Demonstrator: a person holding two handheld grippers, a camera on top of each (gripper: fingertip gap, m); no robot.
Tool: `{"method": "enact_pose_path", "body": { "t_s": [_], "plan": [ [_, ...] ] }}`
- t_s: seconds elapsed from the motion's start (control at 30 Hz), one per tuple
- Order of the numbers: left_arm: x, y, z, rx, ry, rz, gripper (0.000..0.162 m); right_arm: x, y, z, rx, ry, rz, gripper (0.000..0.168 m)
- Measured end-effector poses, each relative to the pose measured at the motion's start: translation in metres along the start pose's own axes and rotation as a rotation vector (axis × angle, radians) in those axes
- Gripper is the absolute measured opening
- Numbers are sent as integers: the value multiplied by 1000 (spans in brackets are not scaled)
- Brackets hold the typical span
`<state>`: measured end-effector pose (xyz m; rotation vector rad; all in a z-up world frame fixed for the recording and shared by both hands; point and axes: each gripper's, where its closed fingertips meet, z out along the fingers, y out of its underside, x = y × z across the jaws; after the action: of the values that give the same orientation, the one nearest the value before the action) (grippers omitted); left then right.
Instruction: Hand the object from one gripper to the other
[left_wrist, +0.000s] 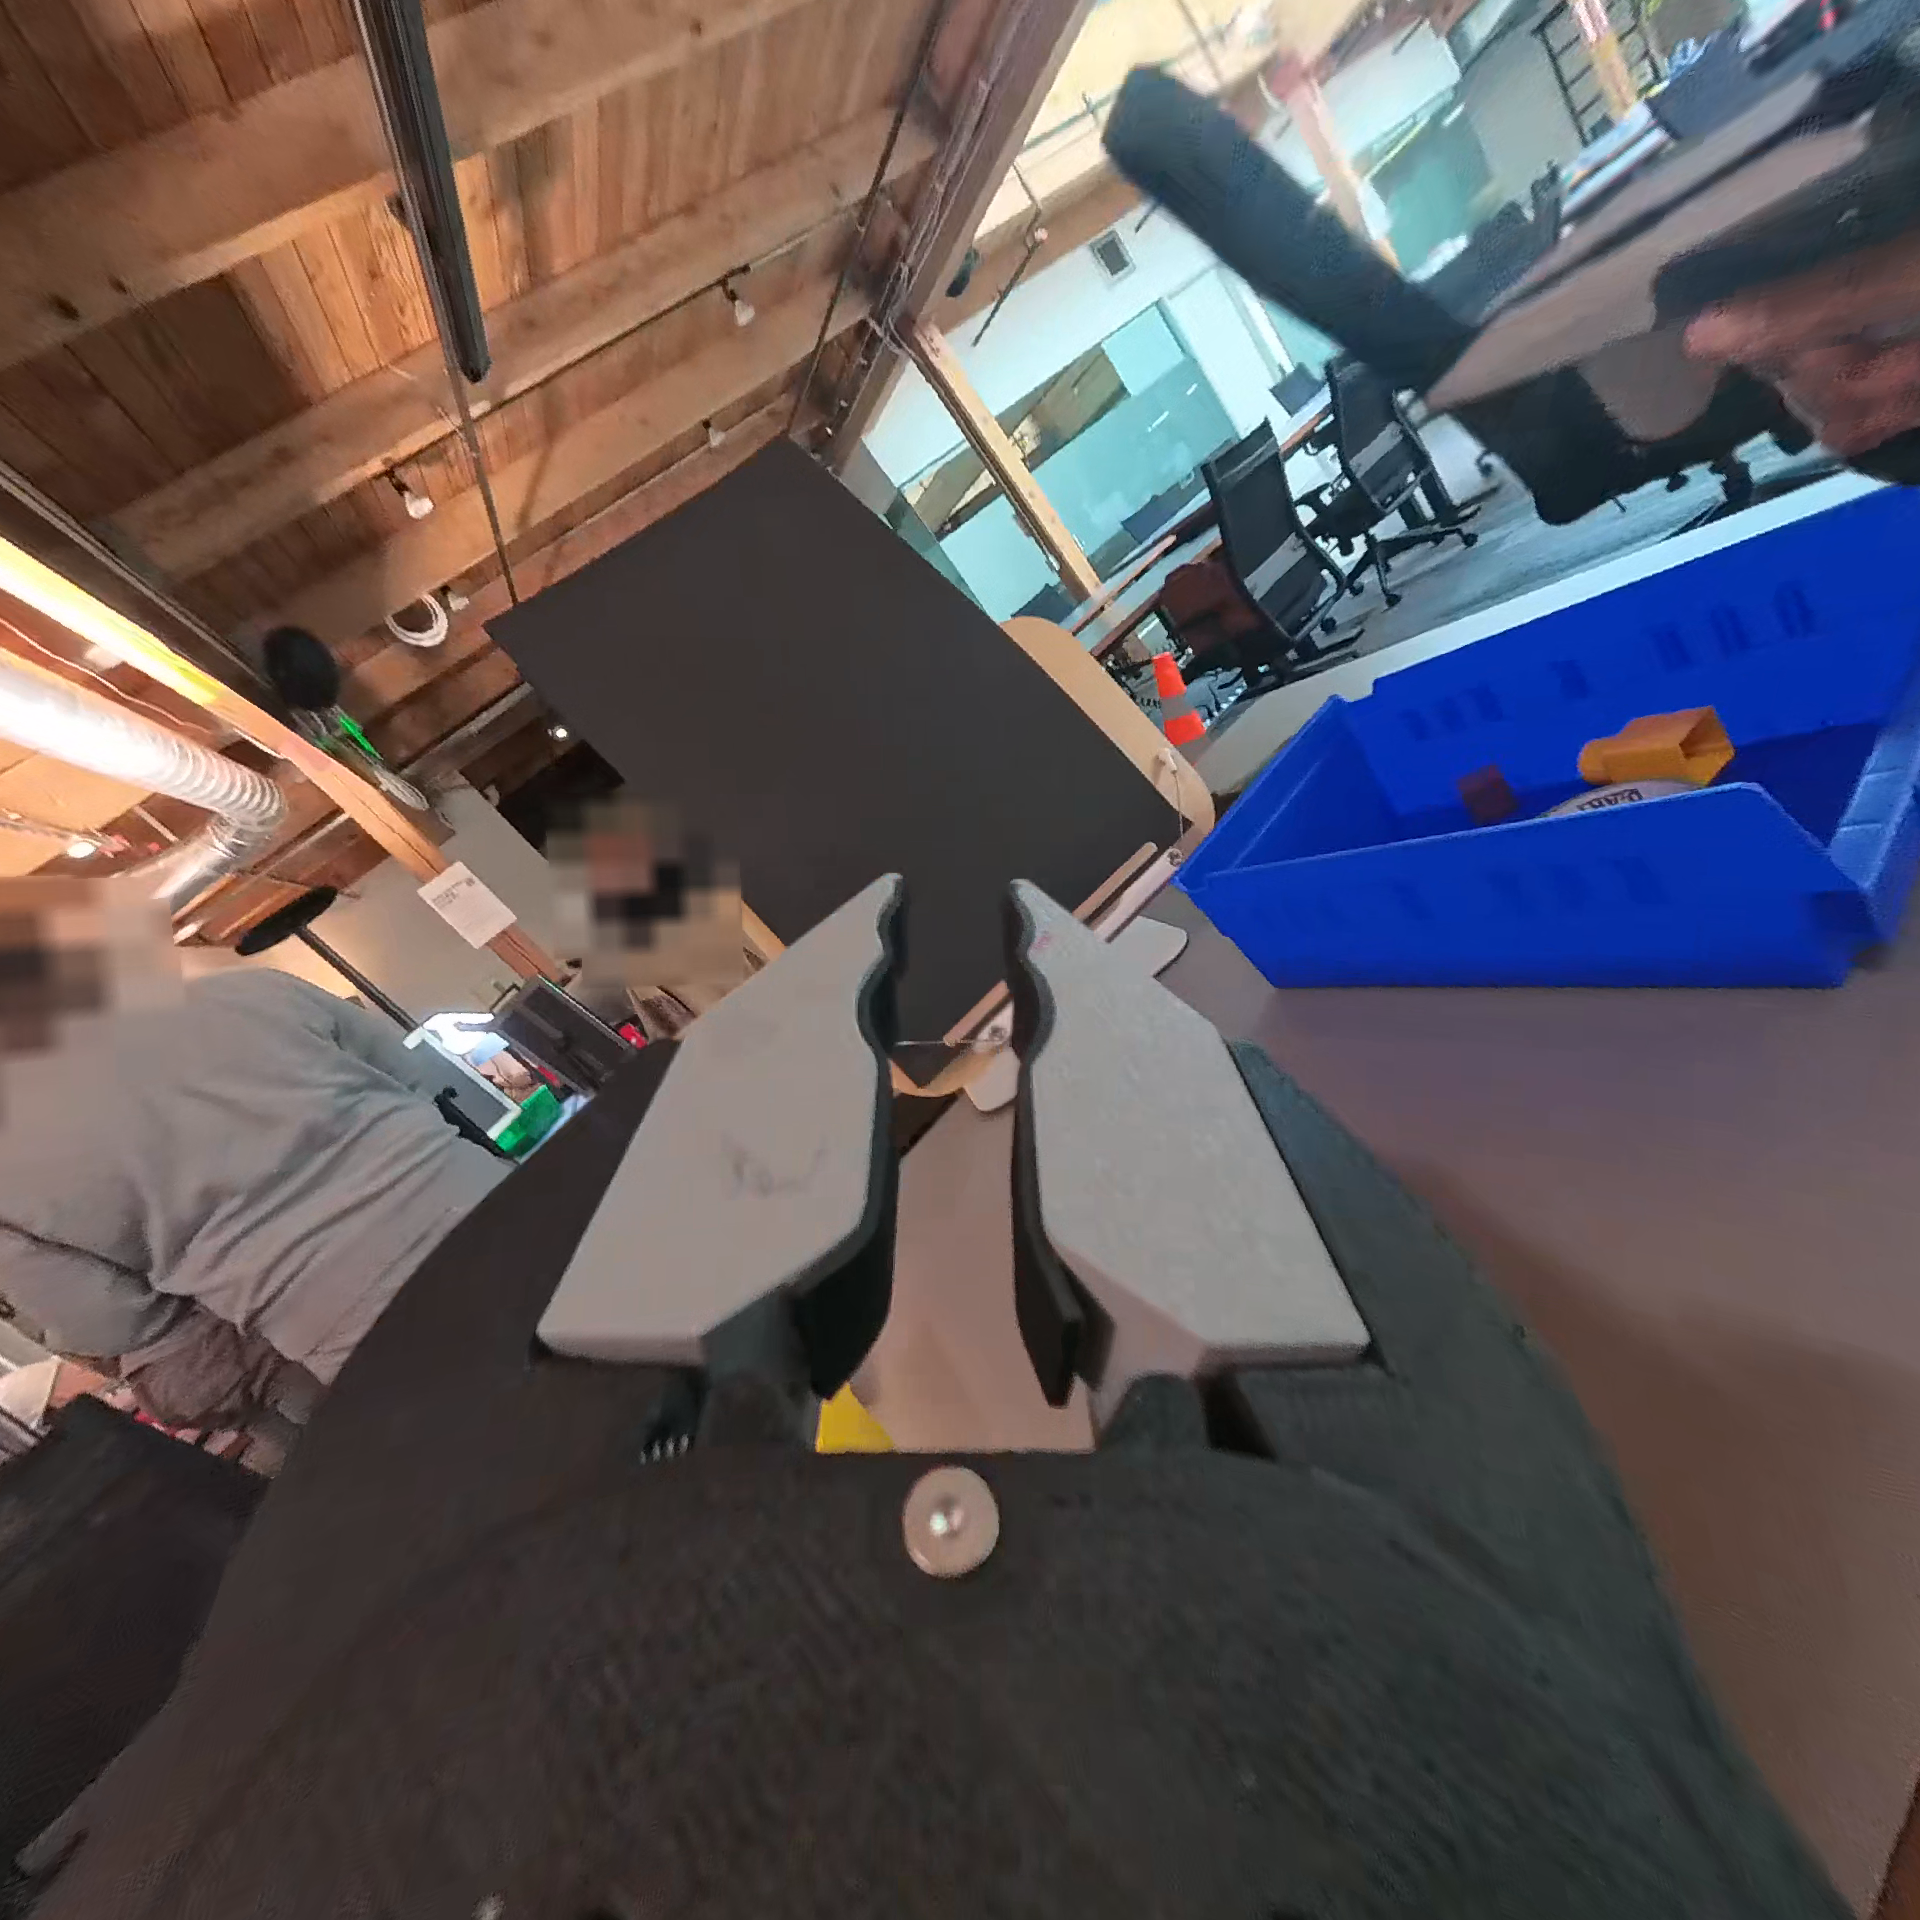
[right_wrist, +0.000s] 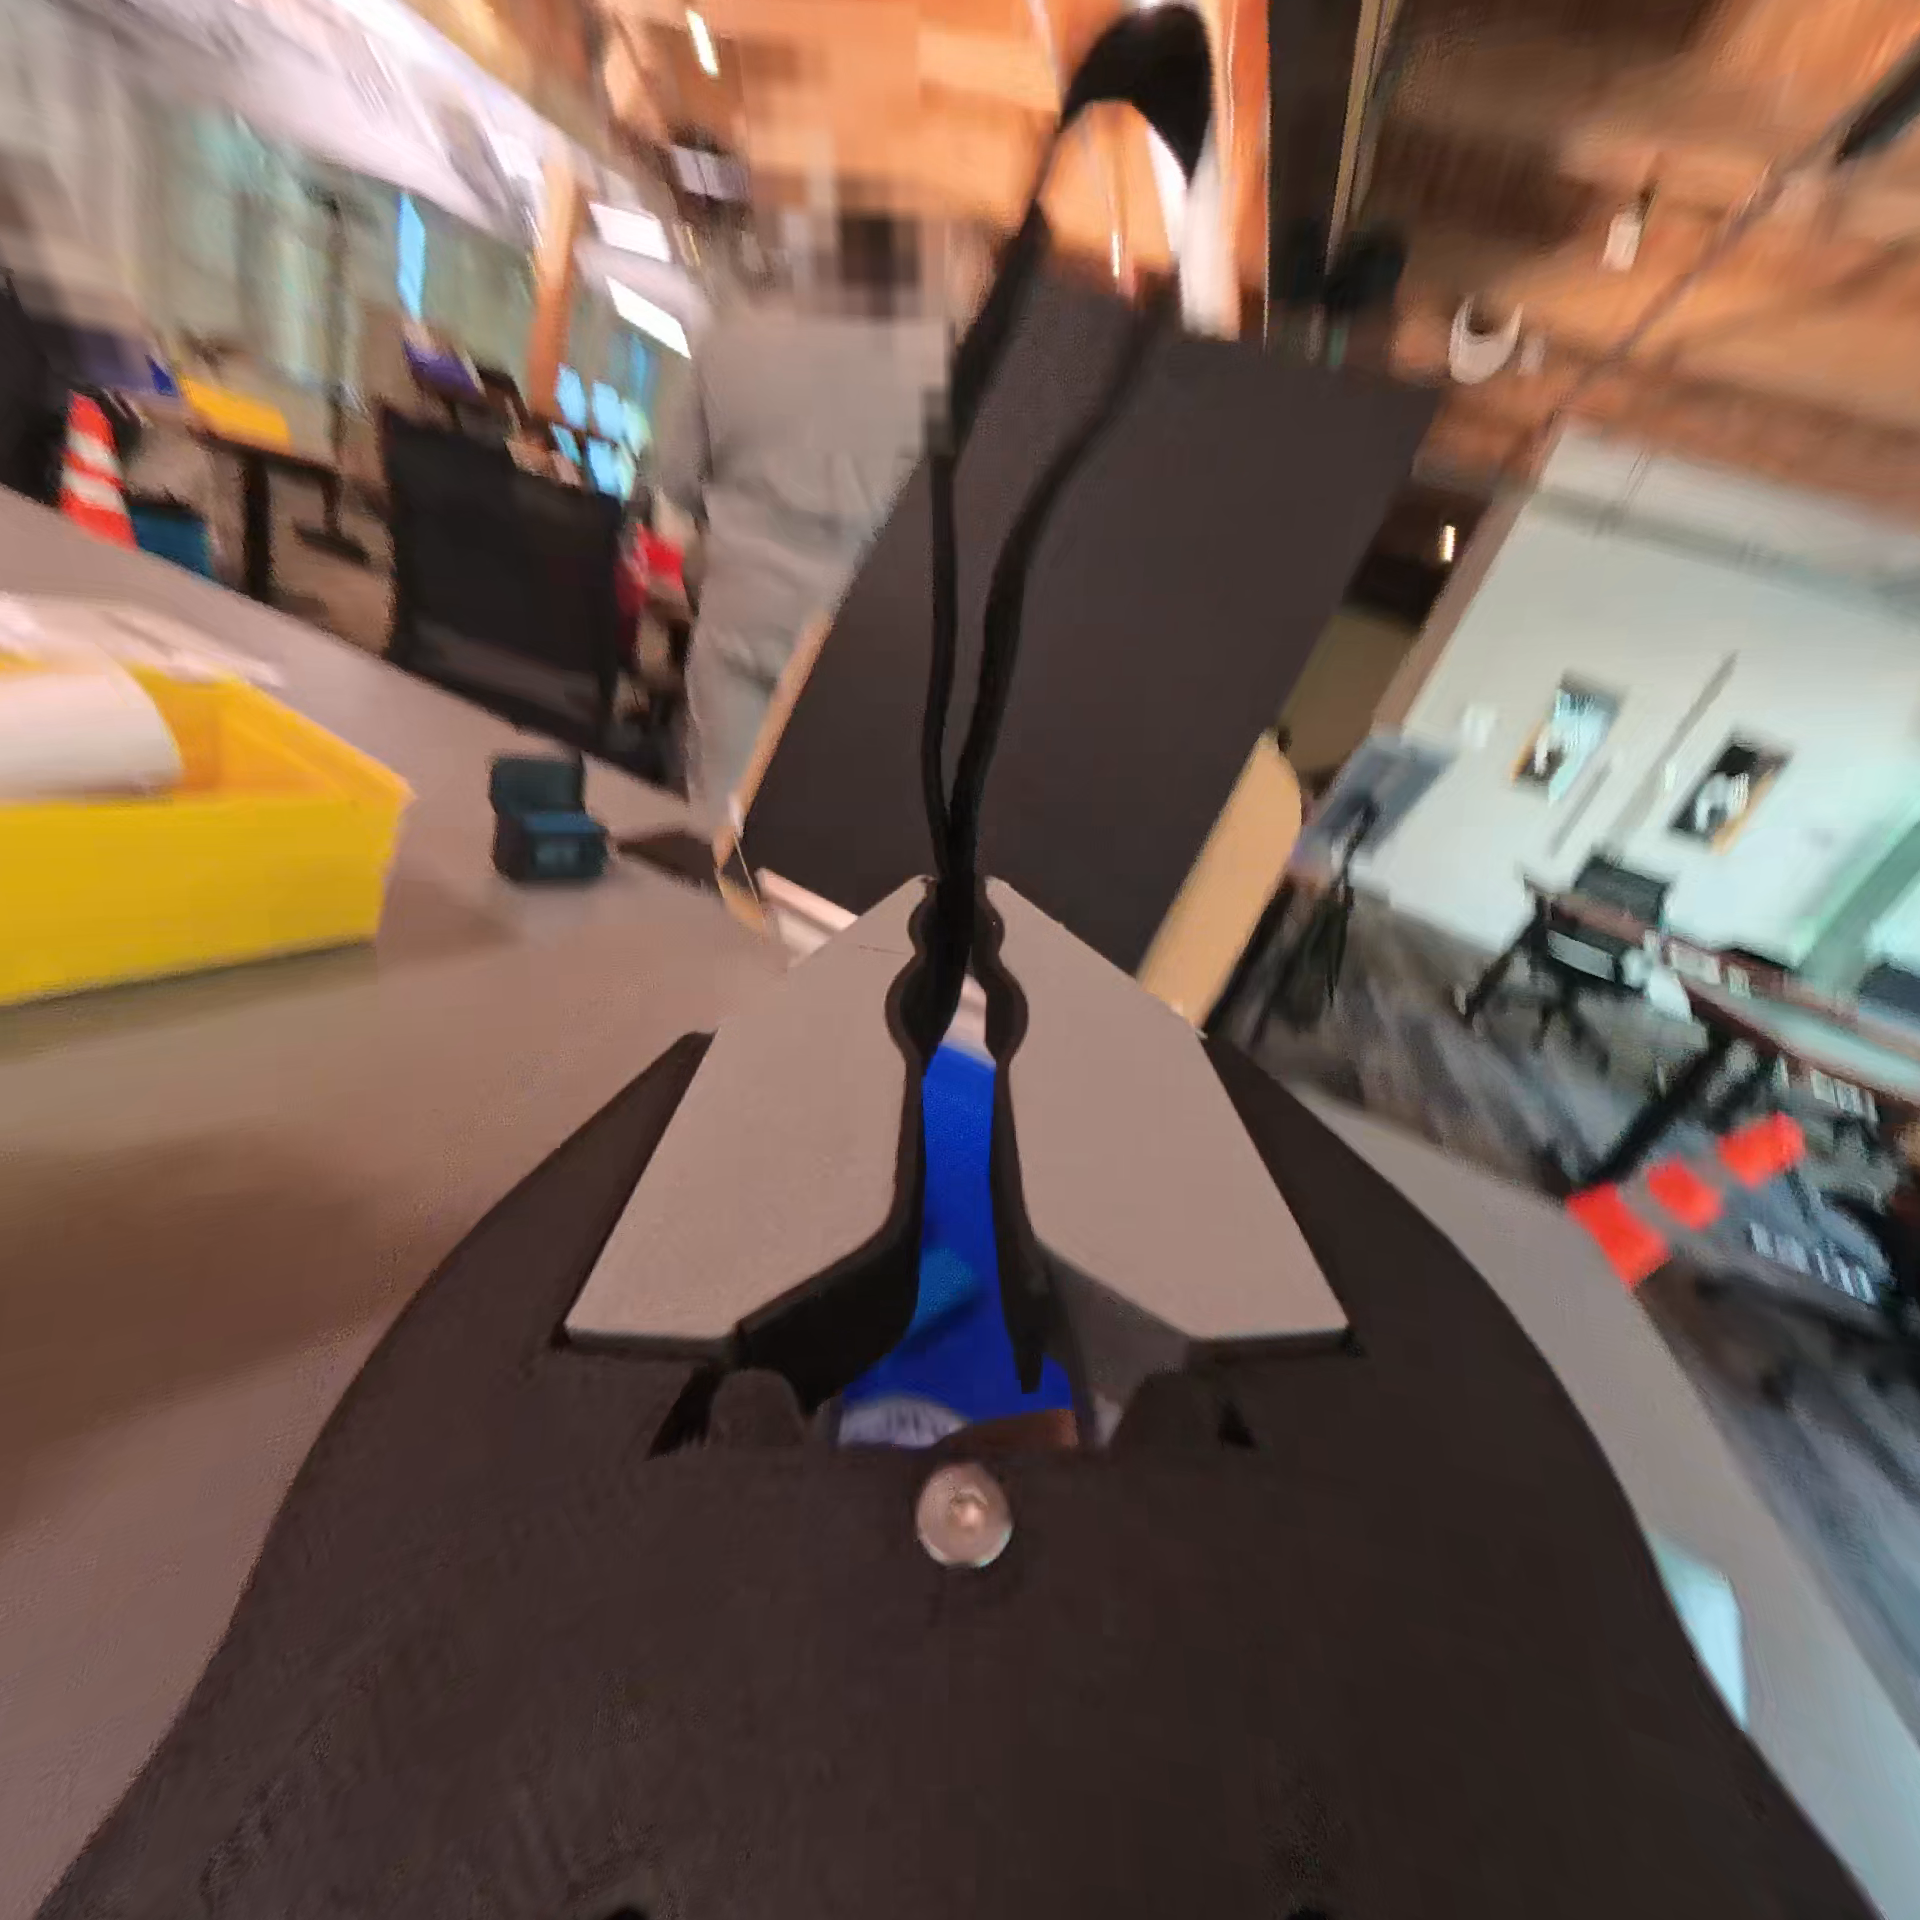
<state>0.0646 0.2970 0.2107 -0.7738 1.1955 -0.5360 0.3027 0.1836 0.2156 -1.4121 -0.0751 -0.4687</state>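
Observation:
My right gripper (right_wrist: 958, 904) is shut on a long, floppy black object (right_wrist: 971, 644) that rises from the fingertips to a rounded black end at the top of the view. In the left wrist view the same black object (left_wrist: 1278, 239) shows blurred at the upper right, hanging out of the right gripper (left_wrist: 1808, 239), which a hand (left_wrist: 1839, 364) holds above the table. My left gripper (left_wrist: 956, 914) is open and empty, its jaws a small way apart, low over the table and well to the left of and below the object.
A blue bin (left_wrist: 1507, 914) on the brown table (left_wrist: 1558, 1195) holds a yellow-orange piece (left_wrist: 1652, 748), a purple cube (left_wrist: 1486, 795) and a white roll. A black board (left_wrist: 831, 707) stands behind. A yellow bin (right_wrist: 187, 883) and a small dark box (right_wrist: 545, 821) lie left. A person in grey (left_wrist: 208, 1143) stands nearby.

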Motion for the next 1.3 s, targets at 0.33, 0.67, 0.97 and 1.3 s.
{"method": "enact_pose_path", "body": {
  "t_s": [0.33,0.67,0.97,1.3],
  "plan": [
    [-31,64,4,-224,-8,-138,28,15,96,14,-434,14,108,61],
    [-114,187,-41,-545,-184,-392,51,-45,65,29,-332,-193,252,91],
    [-123,263,-60,-843,-322,-583,8,-12,34,46,-136,-26,669,103],
    [-83,298,-76,-1137,-200,-546,28,-34,28,41,-211,-283,839,118]
  ]
}}
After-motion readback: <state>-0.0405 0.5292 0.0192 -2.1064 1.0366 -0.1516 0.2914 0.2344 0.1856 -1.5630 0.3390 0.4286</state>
